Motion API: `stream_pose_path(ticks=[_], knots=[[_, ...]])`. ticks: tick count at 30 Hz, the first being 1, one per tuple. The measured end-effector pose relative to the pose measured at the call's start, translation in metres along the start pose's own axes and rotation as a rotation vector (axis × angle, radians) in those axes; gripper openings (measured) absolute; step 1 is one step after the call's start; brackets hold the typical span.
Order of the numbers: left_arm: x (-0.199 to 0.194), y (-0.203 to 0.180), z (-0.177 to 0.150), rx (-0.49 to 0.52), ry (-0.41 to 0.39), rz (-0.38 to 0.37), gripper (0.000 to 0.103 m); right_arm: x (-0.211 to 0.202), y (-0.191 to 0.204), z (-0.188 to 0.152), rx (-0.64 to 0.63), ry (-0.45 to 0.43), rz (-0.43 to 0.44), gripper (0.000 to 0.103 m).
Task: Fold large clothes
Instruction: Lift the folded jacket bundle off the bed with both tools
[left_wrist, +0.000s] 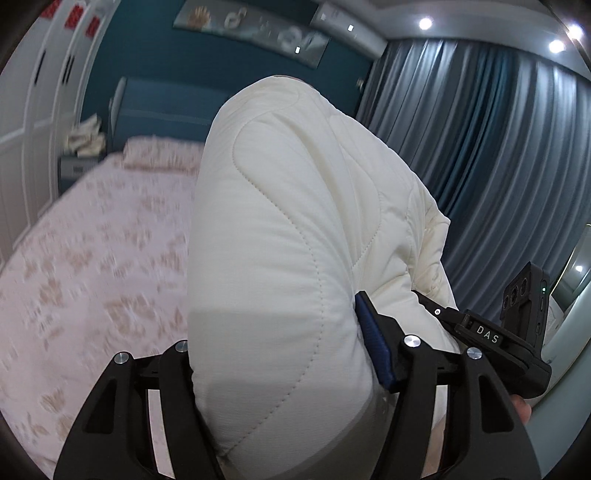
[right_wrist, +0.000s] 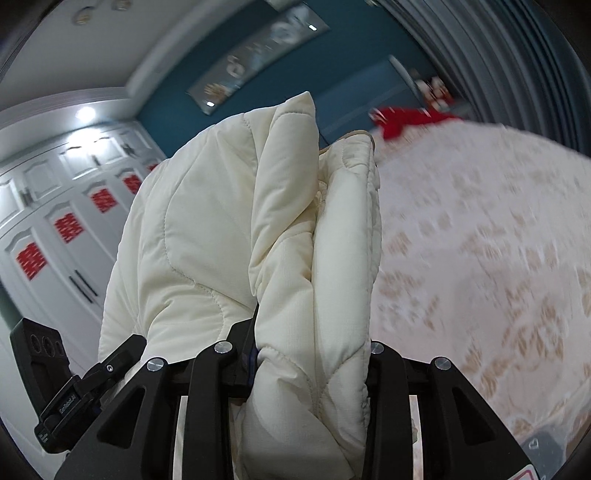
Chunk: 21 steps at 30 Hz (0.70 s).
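A: Quilted jacket (left_wrist: 280, 236), cream and puffy with curved stitch lines: in the left wrist view the left claw (left_wrist: 280, 369) pinches a thick padded fold, held up above the floral bed (left_wrist: 92, 258).

B: And the right wrist view?

A: The right claw (right_wrist: 310, 365) clamps bunched layers of its edge. I judge this the lift-and-spread step; next, lay it flat on the bed, both grips kept.
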<state>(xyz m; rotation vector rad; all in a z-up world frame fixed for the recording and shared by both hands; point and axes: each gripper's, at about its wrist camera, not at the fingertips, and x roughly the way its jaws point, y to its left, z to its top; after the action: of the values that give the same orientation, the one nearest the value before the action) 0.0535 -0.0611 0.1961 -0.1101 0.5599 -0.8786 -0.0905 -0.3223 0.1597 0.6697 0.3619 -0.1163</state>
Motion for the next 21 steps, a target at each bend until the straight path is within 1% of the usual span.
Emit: stream_pose_path(ticks=[4,10,13,16,21], knots=[[-0.034,0.0,0.02,0.03,-0.088,-0.003,0.061,-0.015,0.036,0.014,-0.055,-0.059,0.038,0.032],[-0.065,0.008,0.04,0.049,-0.18,-0.011,0.062,-0.022,0.08,0.029,-0.148,-0.132,0.059,0.032],[-0.077,0.011,0.048,0.063,-0.222,-0.006,0.062,-0.025,0.1,0.034,-0.183,-0.15,0.074,0.032],[-0.085,0.016,0.054,0.069,-0.251,-0.002,0.062,-0.022,0.115,0.039,-0.216,-0.163,0.083,0.032],[-0.089,0.033,0.063,0.065,-0.279,0.01,0.062,-0.007,0.131,0.045,-0.252,-0.168,0.093,0.032]])
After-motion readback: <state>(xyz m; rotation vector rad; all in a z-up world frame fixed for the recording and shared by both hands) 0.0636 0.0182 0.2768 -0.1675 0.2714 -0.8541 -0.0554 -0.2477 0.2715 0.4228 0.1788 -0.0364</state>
